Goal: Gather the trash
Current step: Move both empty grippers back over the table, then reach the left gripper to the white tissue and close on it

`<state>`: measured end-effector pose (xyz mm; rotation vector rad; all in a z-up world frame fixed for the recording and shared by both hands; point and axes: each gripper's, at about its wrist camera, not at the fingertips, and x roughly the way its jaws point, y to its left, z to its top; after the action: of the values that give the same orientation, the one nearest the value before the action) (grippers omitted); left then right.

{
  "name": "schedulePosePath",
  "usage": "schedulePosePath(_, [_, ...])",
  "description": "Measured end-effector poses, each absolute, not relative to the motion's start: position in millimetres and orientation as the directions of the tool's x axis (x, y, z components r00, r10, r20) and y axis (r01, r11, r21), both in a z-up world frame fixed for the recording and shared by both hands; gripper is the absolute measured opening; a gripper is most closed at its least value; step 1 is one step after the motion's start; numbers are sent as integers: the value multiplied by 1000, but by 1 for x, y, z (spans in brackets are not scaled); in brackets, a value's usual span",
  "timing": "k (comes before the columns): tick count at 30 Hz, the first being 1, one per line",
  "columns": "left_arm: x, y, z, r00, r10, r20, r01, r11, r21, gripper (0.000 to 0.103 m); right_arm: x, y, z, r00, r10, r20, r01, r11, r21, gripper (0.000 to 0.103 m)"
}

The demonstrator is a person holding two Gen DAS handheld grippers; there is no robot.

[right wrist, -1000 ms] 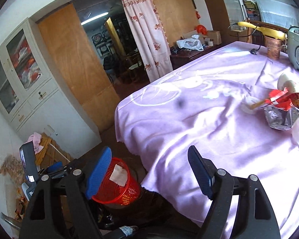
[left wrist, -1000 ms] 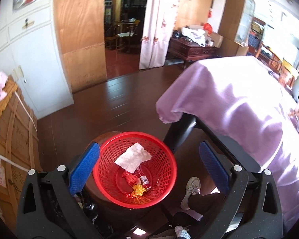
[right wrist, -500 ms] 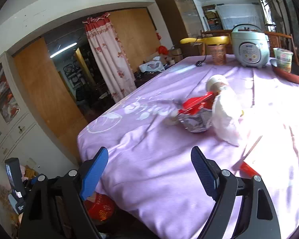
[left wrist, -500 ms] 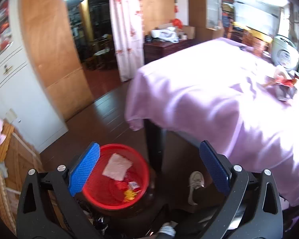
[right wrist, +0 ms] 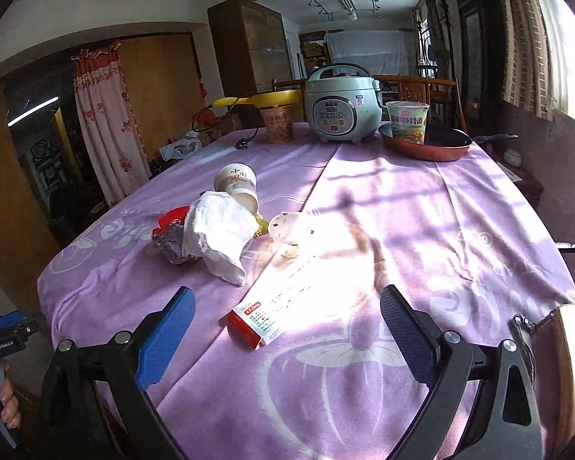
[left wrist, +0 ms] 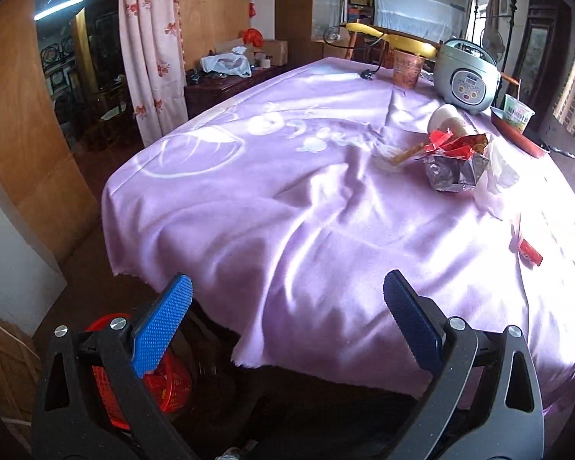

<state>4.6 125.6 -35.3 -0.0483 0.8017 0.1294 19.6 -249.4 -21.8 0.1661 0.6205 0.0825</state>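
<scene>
Both grippers point(left wrist: 287, 322) point(right wrist: 287, 326) tilted down, jaws wide

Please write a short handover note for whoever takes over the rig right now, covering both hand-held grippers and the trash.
Left hand-held gripper: open, empty, at the table's near corner.
Right hand-held gripper: open, empty; its jaws have just been opening, nothing between them.
Trash on the purple tablecloth: small red and white box nearest the right gripper; crumpled white tissue, foil wrapper, tipped paper cup and clear plastic lid farther back.
Red basket: on the floor beside the table, already holding some trash.
Left: all the table trash, probably the box first.
</scene>
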Motion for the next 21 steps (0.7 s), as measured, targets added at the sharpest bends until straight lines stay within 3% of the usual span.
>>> schedulePosePath(16, [104, 35, -19, 711, 22, -703, 62, 994, 93, 96, 58, -285, -47, 784, 145, -603, 23, 965, 262, 96])
schedulePosePath(21, [130, 7, -27, 696, 12, -718, 114, 985, 126, 96, 64, -302, -56, 763, 239, -600, 18, 921, 390, 96])
